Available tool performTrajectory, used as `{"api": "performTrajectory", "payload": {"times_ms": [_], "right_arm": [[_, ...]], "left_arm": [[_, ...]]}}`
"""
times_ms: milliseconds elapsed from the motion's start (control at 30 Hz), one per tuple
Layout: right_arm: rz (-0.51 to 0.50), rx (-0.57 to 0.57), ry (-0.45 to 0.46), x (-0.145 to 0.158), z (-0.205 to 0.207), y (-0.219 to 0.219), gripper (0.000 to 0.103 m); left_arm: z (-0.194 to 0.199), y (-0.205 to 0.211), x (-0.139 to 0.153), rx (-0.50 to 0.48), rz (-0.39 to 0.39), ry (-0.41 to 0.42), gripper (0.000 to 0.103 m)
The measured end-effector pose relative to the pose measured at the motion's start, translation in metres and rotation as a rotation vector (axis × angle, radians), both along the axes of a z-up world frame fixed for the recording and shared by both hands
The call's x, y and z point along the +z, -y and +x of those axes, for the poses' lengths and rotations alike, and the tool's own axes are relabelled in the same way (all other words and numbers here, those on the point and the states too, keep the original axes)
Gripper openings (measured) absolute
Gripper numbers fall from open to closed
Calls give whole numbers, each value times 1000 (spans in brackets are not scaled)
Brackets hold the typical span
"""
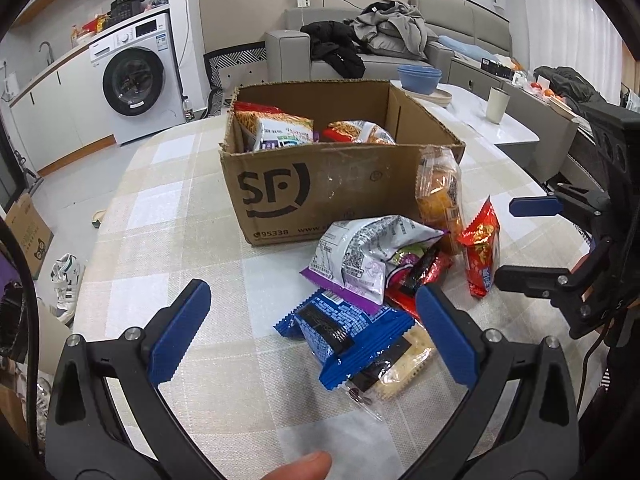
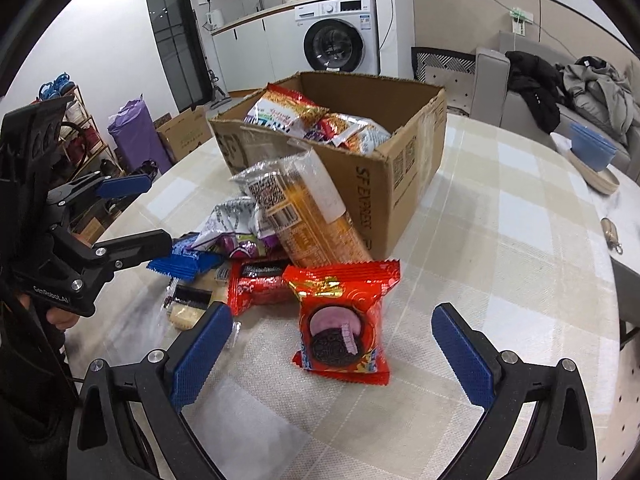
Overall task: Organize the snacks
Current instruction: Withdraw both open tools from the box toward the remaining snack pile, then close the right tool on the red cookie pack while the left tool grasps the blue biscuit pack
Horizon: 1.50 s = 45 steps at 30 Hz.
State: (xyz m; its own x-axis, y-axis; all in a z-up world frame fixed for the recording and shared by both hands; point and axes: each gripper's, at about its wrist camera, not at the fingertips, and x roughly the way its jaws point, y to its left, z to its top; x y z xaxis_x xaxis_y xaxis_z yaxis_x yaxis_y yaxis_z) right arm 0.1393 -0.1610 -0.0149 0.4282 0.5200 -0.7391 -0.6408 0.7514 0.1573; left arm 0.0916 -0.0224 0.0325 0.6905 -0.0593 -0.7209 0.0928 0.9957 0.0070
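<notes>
In the left wrist view, the left gripper hovers low over the table with its jaws spread wide and nothing between the blue pads but air; a blue wafer packet lies on the checked cloth just ahead of the right-hand pad. That packet sits at the near end of a loose heap of snacks: a silver and purple bag rests partly on top of it, a clear cracker pack pokes out from under it, and a red cookie packet stands at the heap's right side. An orange biscuit sleeve leans upright against the front right corner of the cardboard box, which stands toward the middle of the table and already holds several snack bags. The right gripper shows at the right edge, jaws apart and empty. A fingertip shows at the bottom edge. In the right wrist view, the right gripper is wide open too, gripping nothing, with the red cookie packet lying on the cloth between and just beyond its pads. Behind it the orange biscuit sleeve tilts against the cardboard box, the blue wafer packet lies at the left of the heap, and the left gripper hangs open beside it.
</notes>
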Motion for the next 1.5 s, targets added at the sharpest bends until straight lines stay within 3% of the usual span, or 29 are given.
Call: {"api": "performTrajectory", "payload": {"times_ms": [300, 667, 933, 1167, 1500], "right_arm": [[-2, 34, -39, -14, 3, -3, 85], [-23, 64, -16, -16, -3, -10, 71], [-30, 56, -13, -18, -1, -6, 62], [-52, 57, 3, -21, -2, -8, 62], [-60, 70, 17, -23, -5, -9, 52]], "left_arm": [[5, 11, -13, -34, 31, -43, 102], [11, 19, -32, -71, 21, -93, 102], [26, 5, -46, -34, -82, -133, 102], [41, 0, -59, -10, -105, -161, 102], [52, -17, -77, 21, -152, -160, 102]]}}
